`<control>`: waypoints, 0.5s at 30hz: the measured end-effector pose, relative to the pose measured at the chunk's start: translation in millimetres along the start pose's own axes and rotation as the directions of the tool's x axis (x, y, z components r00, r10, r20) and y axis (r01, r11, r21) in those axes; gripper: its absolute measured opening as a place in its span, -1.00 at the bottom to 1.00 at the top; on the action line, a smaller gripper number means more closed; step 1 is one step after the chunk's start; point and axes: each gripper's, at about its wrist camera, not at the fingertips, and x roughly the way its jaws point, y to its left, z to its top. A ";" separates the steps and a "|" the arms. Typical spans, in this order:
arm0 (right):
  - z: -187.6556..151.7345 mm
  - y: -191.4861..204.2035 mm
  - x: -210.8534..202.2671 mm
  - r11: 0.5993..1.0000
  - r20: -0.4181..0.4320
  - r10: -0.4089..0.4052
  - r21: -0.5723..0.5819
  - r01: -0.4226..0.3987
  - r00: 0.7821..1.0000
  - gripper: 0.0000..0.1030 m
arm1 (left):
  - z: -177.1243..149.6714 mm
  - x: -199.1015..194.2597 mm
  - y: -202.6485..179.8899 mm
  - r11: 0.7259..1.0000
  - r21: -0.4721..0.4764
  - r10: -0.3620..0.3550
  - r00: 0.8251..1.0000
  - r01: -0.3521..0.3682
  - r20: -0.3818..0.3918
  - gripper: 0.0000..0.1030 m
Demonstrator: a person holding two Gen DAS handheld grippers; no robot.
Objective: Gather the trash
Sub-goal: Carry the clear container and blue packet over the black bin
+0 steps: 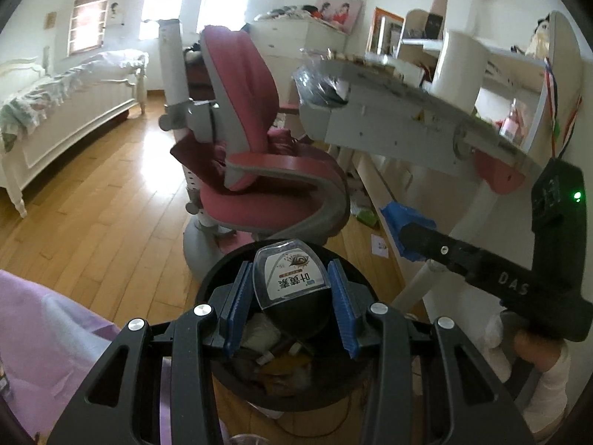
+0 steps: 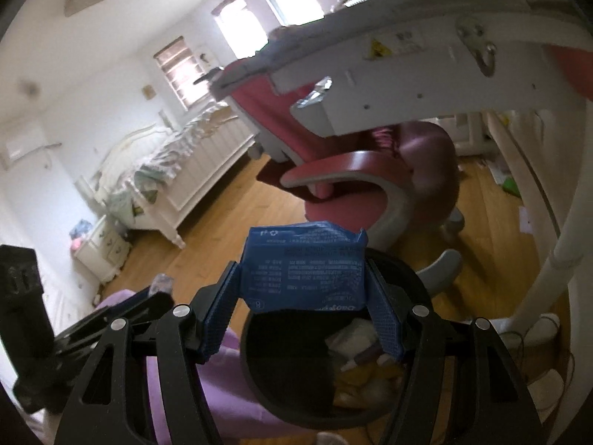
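My left gripper (image 1: 291, 282) is shut on a clear plastic packet with a white printed label (image 1: 291, 278), held over the mouth of a round black trash bin (image 1: 226, 270). The bin holds crumpled paper and other scraps. My right gripper (image 2: 302, 282) is shut on a blue printed wrapper (image 2: 302, 269) above the same black bin (image 2: 255, 367), whose inside shows white and yellow rubbish. In the left wrist view the right gripper (image 1: 404, 237) shows at the right with the blue wrapper (image 1: 394, 213) at its tip. The left gripper's body (image 2: 89, 330) appears low on the left in the right wrist view.
A pink and grey desk chair (image 1: 255, 170) stands just behind the bin. A grey tilted desk (image 1: 407, 118) overhangs on the right, with white legs (image 2: 556, 244) beside the bin. A white bed (image 1: 66, 111) lies far left. Purple cloth (image 1: 48, 333) sits low left. Wood floor lies between.
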 end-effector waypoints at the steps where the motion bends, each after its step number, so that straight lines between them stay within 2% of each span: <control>1: -0.7 -1.7 -1.1 1.000 0.000 -0.002 0.005 0.002 1.000 0.27 | -0.5 4.3 -1.5 1.000 0.004 -0.001 1.000 0.001 -0.007 -0.21; 13: -5.1 -13.9 11.4 0.999 -0.023 0.002 0.034 -0.001 1.000 0.28 | -4.8 42.0 -14.0 0.999 0.052 0.003 0.997 0.002 -0.080 -0.18; 15: -4.4 -14.2 14.5 0.999 -0.034 0.012 0.038 -0.011 0.999 0.33 | -3.4 46.4 -17.4 0.998 0.063 0.023 0.996 -0.017 -0.091 -0.15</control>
